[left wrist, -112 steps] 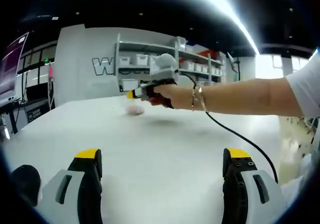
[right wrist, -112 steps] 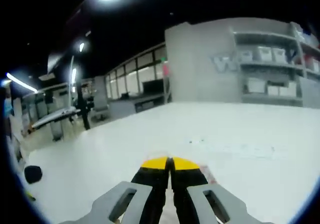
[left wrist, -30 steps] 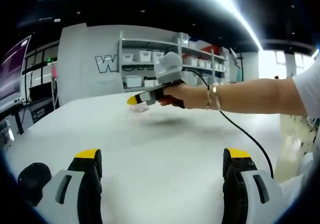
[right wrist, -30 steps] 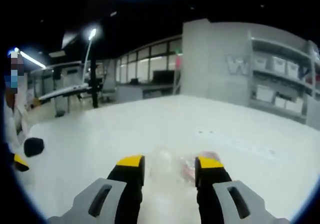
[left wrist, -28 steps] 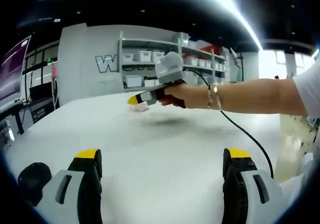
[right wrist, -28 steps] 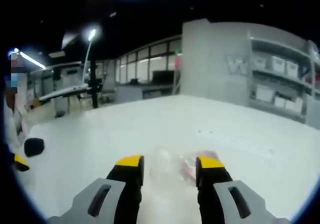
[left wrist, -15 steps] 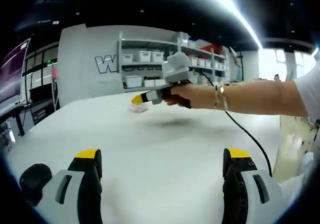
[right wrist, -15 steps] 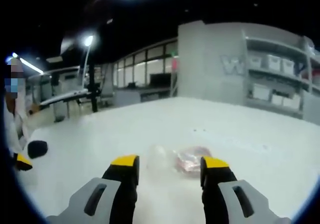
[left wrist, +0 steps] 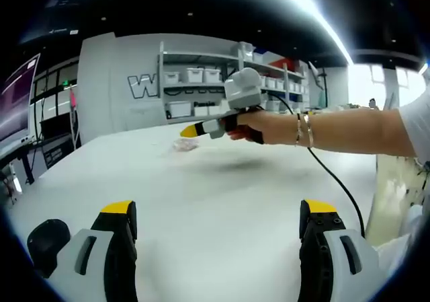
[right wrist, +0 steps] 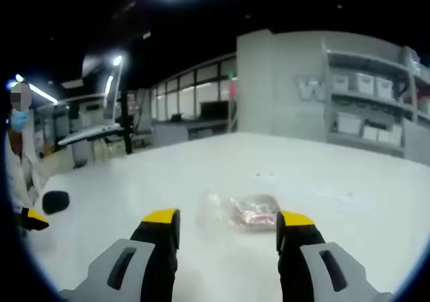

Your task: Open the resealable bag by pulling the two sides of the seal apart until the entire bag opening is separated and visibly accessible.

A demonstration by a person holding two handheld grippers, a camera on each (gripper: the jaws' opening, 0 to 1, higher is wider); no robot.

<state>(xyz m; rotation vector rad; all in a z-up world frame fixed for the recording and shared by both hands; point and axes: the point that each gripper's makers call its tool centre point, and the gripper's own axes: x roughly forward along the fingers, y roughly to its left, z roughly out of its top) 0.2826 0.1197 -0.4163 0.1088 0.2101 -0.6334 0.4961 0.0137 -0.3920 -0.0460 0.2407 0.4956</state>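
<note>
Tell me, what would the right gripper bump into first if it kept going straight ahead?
Probably the resealable bag, lying on the white table just beyond the right gripper and its open jaws, though depth is hard to judge.

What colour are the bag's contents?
Pinkish-red, inside the clear bag; best in the right gripper view.

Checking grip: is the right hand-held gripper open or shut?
Open: the right hand-held gripper has its jaws spread, with the bag lying on the table beyond them.

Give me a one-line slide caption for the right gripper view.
Open right gripper hovers before a clear resealable bag lying on the white table.
</note>
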